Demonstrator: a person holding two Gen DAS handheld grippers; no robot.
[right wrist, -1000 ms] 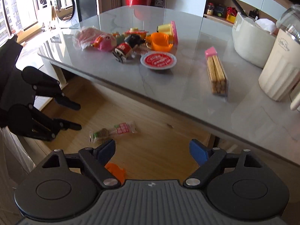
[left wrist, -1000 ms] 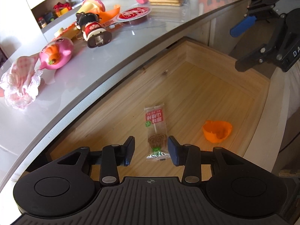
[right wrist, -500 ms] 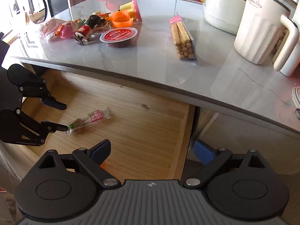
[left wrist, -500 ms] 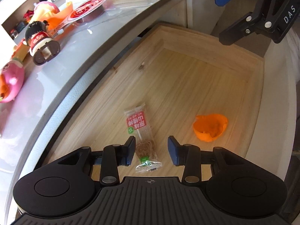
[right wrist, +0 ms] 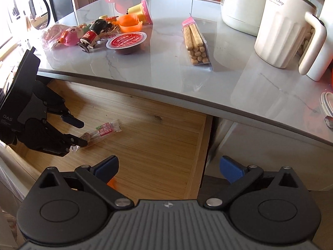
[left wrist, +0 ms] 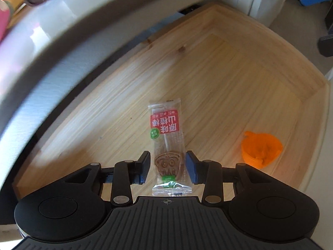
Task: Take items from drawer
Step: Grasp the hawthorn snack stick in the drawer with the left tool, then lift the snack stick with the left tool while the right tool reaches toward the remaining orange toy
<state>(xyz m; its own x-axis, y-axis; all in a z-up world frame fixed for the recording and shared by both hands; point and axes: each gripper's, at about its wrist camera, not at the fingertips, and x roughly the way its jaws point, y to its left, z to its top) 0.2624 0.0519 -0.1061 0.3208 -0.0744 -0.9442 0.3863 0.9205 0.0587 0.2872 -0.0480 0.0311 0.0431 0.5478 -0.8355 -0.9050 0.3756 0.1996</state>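
A clear snack packet (left wrist: 166,137) with a red label lies flat on the floor of the open wooden drawer (left wrist: 229,79). My left gripper (left wrist: 167,164) points steeply down and stands open. Its blue pads sit either side of the packet's near end without pressing on it. The right wrist view shows that same left gripper (right wrist: 80,133) straddling the packet (right wrist: 104,131). An orange cup (left wrist: 261,149) lies to the right in the drawer. My right gripper (right wrist: 169,165) hovers over the drawer's right side, its jaws opening wide with nothing between them.
The grey countertop (right wrist: 166,73) overhangs the drawer's back. On it stand toys (right wrist: 91,35), a red-lidded tub (right wrist: 127,40), a bag of biscuit sticks (right wrist: 195,43) and white jugs (right wrist: 285,27). The drawer's right wall (right wrist: 205,141) lies under my right gripper.
My left gripper has sunk into the drawer and moved up over the packet, which now lies between its pads. The right gripper's jaws have spread wider.
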